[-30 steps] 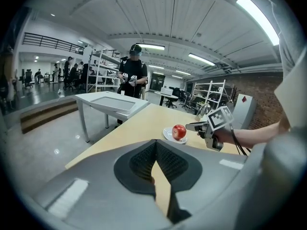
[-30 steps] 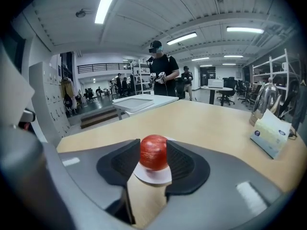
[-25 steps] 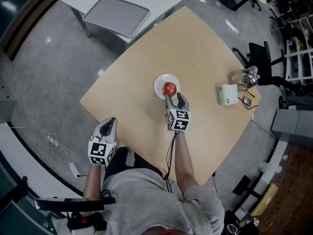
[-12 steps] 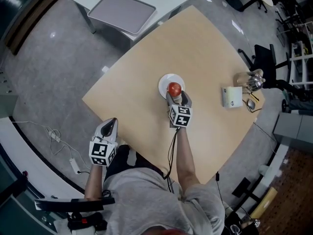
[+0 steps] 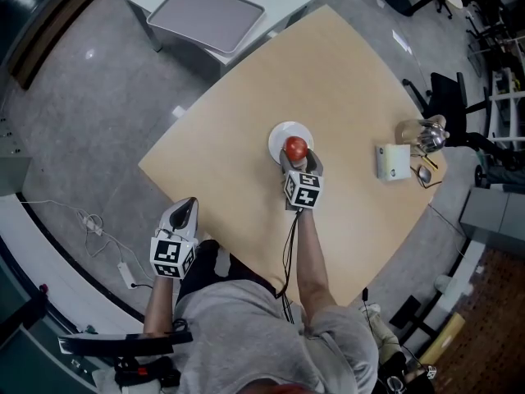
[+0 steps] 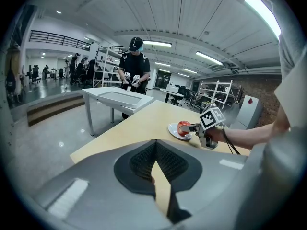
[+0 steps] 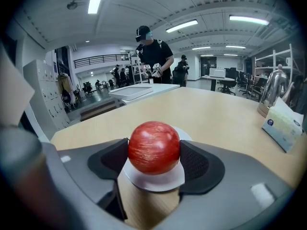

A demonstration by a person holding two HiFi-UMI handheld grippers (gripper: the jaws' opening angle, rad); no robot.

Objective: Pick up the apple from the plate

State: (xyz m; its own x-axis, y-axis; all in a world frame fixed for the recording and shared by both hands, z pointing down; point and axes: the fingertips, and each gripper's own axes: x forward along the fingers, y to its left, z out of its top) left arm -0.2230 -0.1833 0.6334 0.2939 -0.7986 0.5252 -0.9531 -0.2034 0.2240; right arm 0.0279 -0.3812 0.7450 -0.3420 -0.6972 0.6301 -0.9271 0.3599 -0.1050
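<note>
A red apple sits on a small white plate near the middle of the wooden table. My right gripper reaches it from the near side. In the right gripper view the apple fills the gap between the two dark pads, still resting on the plate. The jaws are opening and the pads flank the apple without squeezing it. My left gripper hangs off the table's near-left edge, jaws together and empty. From there the apple shows far ahead.
A tissue box and a metal kettle stand at the table's right end. A white side table with a grey tray is beyond the far-left edge. A person stands at it. Office chairs are on the right.
My right gripper has edged forward and down so its fingers now sit on either side of the apple. The left gripper has stayed put.
</note>
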